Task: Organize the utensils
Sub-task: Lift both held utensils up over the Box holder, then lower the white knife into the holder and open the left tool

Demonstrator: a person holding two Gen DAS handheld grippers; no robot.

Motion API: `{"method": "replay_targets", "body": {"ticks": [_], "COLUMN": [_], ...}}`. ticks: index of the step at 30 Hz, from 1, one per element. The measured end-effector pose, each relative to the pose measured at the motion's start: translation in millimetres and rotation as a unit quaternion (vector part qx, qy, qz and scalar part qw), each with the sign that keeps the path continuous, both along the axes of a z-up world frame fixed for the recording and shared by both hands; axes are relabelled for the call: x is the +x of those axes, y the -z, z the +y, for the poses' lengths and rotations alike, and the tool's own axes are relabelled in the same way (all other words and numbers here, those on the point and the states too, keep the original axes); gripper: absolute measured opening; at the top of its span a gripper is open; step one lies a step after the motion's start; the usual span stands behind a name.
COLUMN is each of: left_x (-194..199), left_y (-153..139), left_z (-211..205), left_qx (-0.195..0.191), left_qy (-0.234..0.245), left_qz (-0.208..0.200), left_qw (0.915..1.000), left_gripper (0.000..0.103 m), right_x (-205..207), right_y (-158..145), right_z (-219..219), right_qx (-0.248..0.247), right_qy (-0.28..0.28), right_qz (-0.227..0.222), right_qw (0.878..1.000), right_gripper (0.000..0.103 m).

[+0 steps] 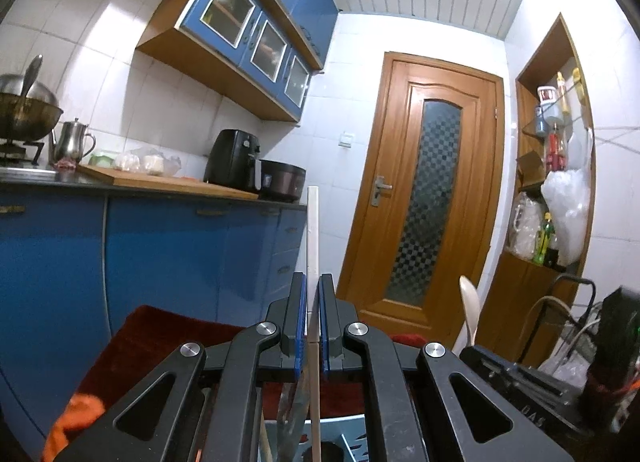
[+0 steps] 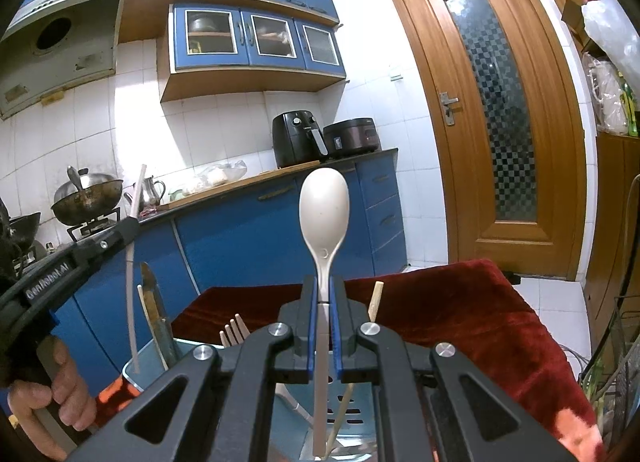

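Insertion step: left gripper [image 1: 313, 294] clamps a chopstick [image 1: 313, 229], right gripper [image 2: 324, 294] clamps a spoon [image 2: 323, 205]; next, lower both into the holder [image 2: 138, 376].

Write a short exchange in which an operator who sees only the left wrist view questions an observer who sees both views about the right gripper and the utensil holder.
Operator: My left gripper is shut on a thin white stick. I see only part of a white spoon off to the right. Is it held?
Observer: Yes. The right gripper is shut on its handle, bowl upward.
Operator: What stands in the utensil holder below?
Observer: Among other things, a fork, tines up, which your view does not show.
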State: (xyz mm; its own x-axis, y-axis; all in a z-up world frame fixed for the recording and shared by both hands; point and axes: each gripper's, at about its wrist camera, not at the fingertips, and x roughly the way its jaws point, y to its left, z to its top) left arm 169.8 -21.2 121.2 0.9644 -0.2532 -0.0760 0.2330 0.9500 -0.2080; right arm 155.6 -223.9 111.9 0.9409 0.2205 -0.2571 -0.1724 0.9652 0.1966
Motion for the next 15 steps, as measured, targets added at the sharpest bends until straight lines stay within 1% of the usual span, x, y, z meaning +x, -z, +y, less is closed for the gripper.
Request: {"method": "replay_targets", "body": {"ticks": [4,7,10,15], "left_x": [0,-4,-10,-14], "left_y": [13,16,17,23], "left_z": [-7,-10,-9,-6], "left_qx": [0.017,0.032,0.036,0.035], "left_qy": [-0.008,-0.008,-0.005,-0.005], "left_qz": [0.001,-0.002,-0.002,0.012], "left_qw": [0.9998,0.9995,0.9993,0.9993], "left_gripper": [0.006,0.006,0.006,0.006], "right_x": [-2,-6,-9,-11], "right_y": [4,5,7,8], "right_z": [1,0,1,-1], "right_qx": [-0.006,-0.004,-0.007,-0.01], "right_qy": [-0.003,-0.009,-0.013,-0.017], "right_qz": [-0.007,-0.009,-0.01,-0.003], "right_qw": [1.0,1.0,1.0,1.0], "right_gripper": [0.008,0.008,0.008,0.008]}}
